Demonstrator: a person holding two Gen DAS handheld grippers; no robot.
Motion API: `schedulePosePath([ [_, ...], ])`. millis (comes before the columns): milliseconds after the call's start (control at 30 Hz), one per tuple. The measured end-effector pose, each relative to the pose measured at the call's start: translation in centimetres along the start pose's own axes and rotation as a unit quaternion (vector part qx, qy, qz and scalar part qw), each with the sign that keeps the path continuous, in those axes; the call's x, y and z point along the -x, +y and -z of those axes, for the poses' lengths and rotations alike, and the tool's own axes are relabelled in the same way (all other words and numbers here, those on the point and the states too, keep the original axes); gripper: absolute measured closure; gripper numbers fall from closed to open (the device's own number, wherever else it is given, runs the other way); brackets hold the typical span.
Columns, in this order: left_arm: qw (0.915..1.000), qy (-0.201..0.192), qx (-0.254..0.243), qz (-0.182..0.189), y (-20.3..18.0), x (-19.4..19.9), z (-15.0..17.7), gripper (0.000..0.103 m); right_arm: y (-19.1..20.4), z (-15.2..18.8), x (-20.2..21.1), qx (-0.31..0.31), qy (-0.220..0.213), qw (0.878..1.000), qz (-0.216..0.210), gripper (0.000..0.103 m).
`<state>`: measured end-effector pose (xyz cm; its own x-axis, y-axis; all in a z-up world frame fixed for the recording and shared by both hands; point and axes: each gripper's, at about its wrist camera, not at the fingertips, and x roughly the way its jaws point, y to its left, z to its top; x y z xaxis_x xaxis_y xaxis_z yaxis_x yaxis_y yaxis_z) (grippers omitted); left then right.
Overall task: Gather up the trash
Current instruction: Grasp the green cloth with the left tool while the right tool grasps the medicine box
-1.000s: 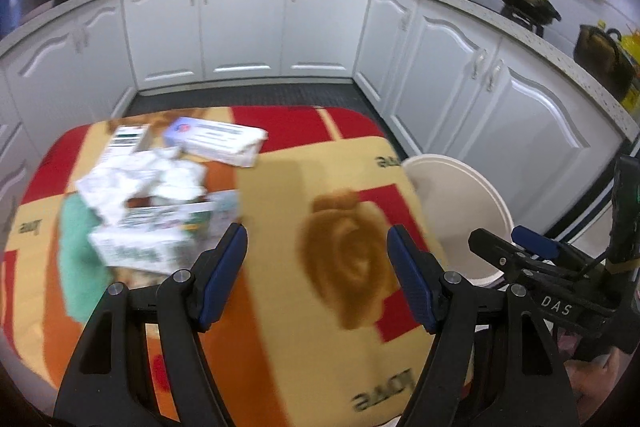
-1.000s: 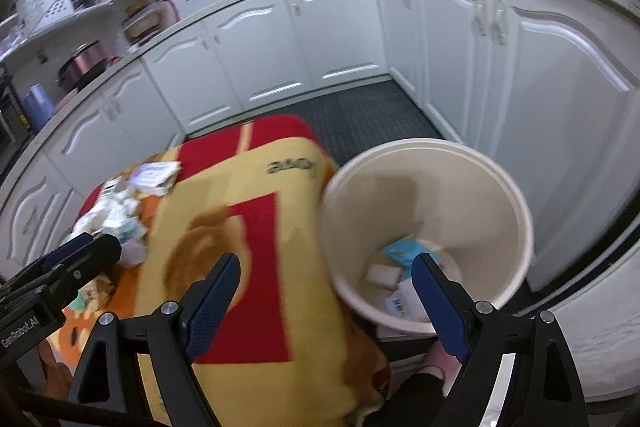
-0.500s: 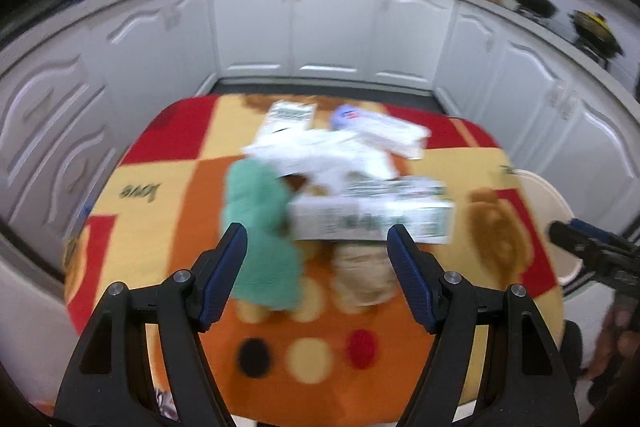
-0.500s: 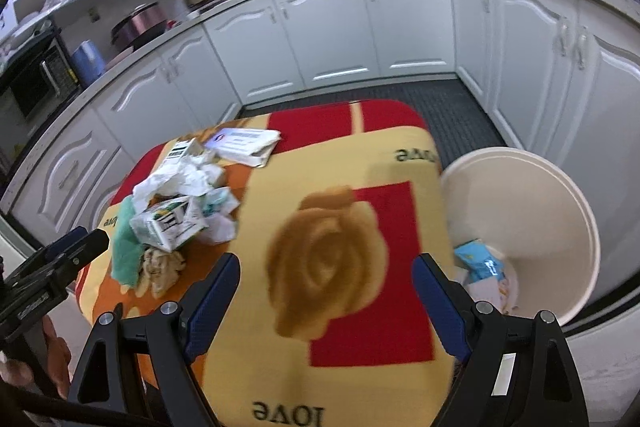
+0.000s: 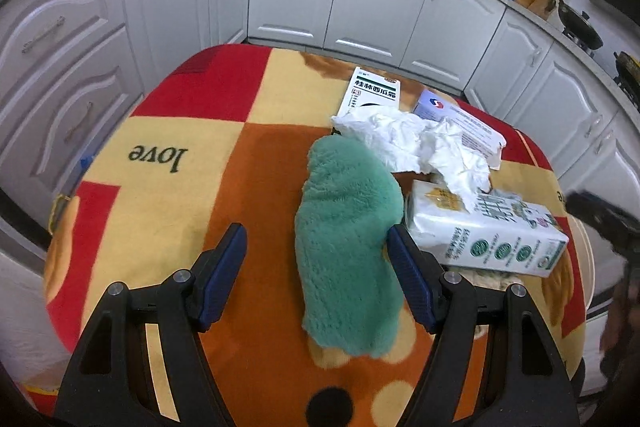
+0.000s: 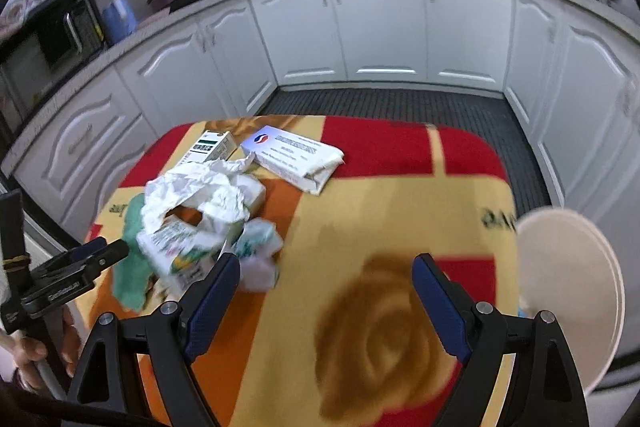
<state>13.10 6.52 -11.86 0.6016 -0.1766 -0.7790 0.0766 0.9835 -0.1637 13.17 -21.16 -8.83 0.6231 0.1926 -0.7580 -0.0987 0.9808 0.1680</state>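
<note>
Trash pile sits on the blanket-covered table [image 5: 240, 187]; fuzzy cloth [image 5: 348, 247] nearest, carton [image 5: 484, 231] just right of it, crumpled paper [image 5: 416, 143] behind – partly over the carton; two flat boxes [image 5: 374, 93] [image 5: 460, 125] lie farthest back; bin [image 6: 568, 291] stands off the table's right edge.

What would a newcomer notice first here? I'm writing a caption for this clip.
First, the loud red, orange and yellow blanket covering the table. Then the litter heaped on it: a fluffy green cloth lying between the fingers of the open left gripper, with crumpled white paper and cartons behind. A pale bin stands off the table's right edge.
</note>
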Motion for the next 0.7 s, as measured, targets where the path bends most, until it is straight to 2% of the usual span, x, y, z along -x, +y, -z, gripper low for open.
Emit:
schedulePosePath([
  [300, 0.9995, 0.023, -0.005, 0.023, -0.4, -1.8, -1.3, 0.031, 1.4, -6.0, -8.6, 0.107, 0.036, 0.993, -0.012, 0.017],
  [433, 0.9988, 0.030, 0.001, 0.039, -0.2, -2.2, -1.7, 0.031, 2.9, -7.5, -12.0, 0.166, 0.059, 0.984, -0.009, 0.017],
  [533, 0.9977, 0.041, 0.011, 0.053, 0.1, -2.8, -2.0, 0.031, 3.3, -8.1, -14.2, 0.177, 0.083, 0.981, -0.019, 0.018],
  [567, 0.9971, 0.043, 0.015, 0.060, 0.2, -3.0, -2.0, 0.031, 3.4, -8.2, -14.9, 0.172, 0.091, 0.980, -0.029, 0.022],
  [600, 0.9964, 0.047, 0.021, 0.068, 0.4, -3.2, -2.0, 0.031, 3.4, -8.2, -15.1, 0.167, 0.094, 0.981, -0.036, 0.034],
  [700, 0.9938, 0.055, 0.038, 0.089, 0.9, -3.4, -1.9, 0.032, 3.2, -8.0, -14.8, 0.147, 0.085, 0.984, -0.047, 0.040],
])
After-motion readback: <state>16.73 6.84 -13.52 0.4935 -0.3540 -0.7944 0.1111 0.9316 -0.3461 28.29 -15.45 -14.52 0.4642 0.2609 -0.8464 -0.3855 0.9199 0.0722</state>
